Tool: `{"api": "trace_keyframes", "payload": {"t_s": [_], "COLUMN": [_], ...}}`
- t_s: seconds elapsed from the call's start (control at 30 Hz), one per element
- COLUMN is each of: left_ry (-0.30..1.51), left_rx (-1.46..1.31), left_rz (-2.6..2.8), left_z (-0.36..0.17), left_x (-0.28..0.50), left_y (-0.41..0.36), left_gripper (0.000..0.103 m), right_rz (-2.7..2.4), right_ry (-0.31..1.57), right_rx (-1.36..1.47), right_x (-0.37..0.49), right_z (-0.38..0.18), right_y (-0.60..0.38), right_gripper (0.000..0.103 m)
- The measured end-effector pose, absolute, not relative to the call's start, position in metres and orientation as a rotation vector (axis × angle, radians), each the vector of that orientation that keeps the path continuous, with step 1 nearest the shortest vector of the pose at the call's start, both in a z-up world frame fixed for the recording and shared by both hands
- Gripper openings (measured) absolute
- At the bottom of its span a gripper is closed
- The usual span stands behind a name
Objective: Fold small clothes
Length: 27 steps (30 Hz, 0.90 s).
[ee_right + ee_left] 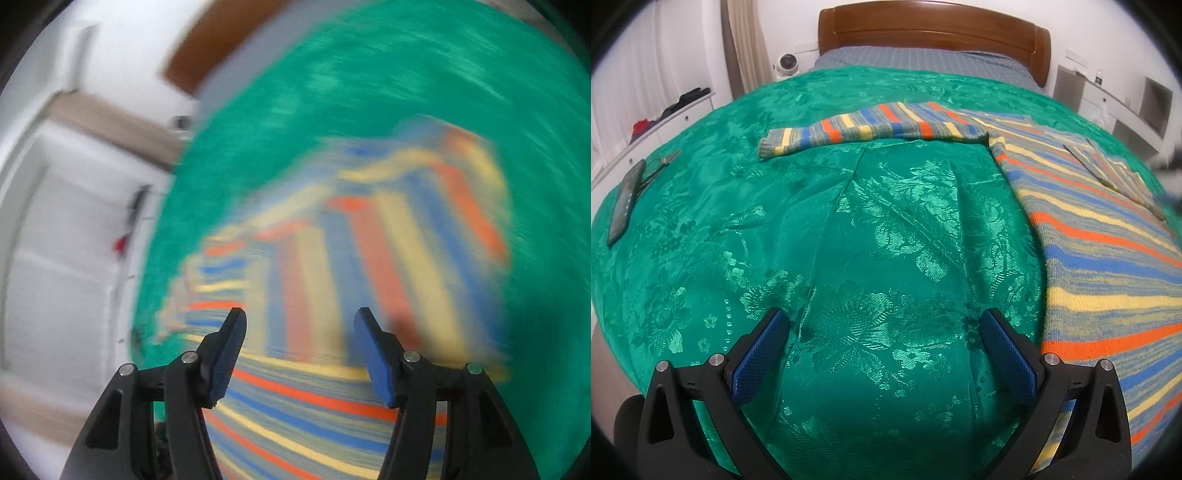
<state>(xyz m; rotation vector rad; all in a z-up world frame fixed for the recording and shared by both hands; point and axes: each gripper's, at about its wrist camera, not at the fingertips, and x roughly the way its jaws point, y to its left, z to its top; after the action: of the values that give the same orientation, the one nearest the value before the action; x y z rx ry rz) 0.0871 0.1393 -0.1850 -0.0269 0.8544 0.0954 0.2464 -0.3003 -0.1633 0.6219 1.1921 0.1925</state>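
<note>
Striped sweater (pixel 1108 229) lies flat on the green bedspread (pixel 849 240), to the right of your left gripper (pixel 882 325), with one sleeve (pixel 871 127) stretched out far ahead of those jaws. Your left jaws stand spread wide over bare bedspread, nothing between them. A phone (pixel 624 201) lies well off to their left. Your right gripper (pixel 299 317) hangs above the sweater, jaws parted and seemingly empty, though that view is badly smeared; striped knit fills the space ahead of and below them.
</note>
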Motion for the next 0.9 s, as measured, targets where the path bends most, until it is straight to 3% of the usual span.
{"api": "trace_keyframes", "payload": {"t_s": [0.1,0.43,0.77,0.9], "left_ry": [0.852,0.841,0.865,0.902], "left_rx": [-0.024,-0.008,0.009,-0.073], "left_rz": [0.097,0.104,0.085,0.04], "left_z": [-0.185,-0.186,-0.184,-0.17], "left_x": [0.087,0.085,0.086,0.087], "left_y": [0.139,0.136,0.137,0.151], "left_gripper": [0.103,0.103,0.103,0.103], "right_rz": [0.071,0.186,0.194,0.119], "right_ry": [1.153,1.025,0.972,0.879], "right_rx": [0.58,0.313,0.119,0.118], "right_x": [0.227,0.136,0.025,0.002], "right_z": [-0.169,-0.116,-0.136,-0.134], "right_y": [-0.332,-0.3,-0.228,-0.223], "right_gripper": [0.047,0.052,0.054,0.061]}}
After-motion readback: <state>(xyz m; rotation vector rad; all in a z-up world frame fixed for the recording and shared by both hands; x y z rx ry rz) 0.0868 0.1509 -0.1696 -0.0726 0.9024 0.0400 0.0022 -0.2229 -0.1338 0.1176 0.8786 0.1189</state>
